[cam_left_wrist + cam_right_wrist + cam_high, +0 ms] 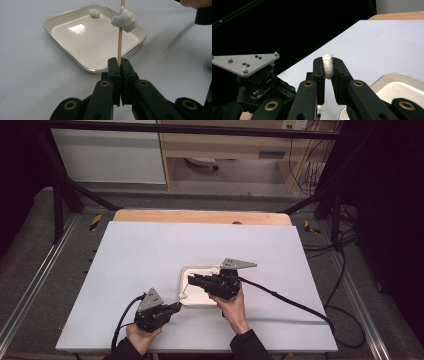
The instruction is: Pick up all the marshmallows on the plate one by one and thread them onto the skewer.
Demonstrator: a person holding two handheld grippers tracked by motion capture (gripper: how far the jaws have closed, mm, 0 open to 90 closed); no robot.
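High view: white worktop (150,255) with a shallow white tray (186,296) near its centre; left gripper (176,306) at about 7 o'clock of the tray, right gripper (191,280) reaching over the tray from 3 o'clock, each carried in a hand. Left gripper view: jaws clenched on a thin wooden skewer (120,45) standing nearly upright, one white marshmallow-like lump (124,19) threaded high on it, another loose lump (94,12) lying at the tray's far corner, around 12 o'clock. Right gripper view: jaws grasping a second white lump (328,66), squeezed narrow between the pads, tray rim at 5 o'clock, left gripper with its grey plate at 8 o'clock. Likely step: threading this piece onto the stick. Best done by keeping the skewer steady and vertical, lining the lump's middle up with the tip, then pressing along the stick's axis, not sideways. Soft material, so gentle grip advisable; too firm a squeeze may tear it.
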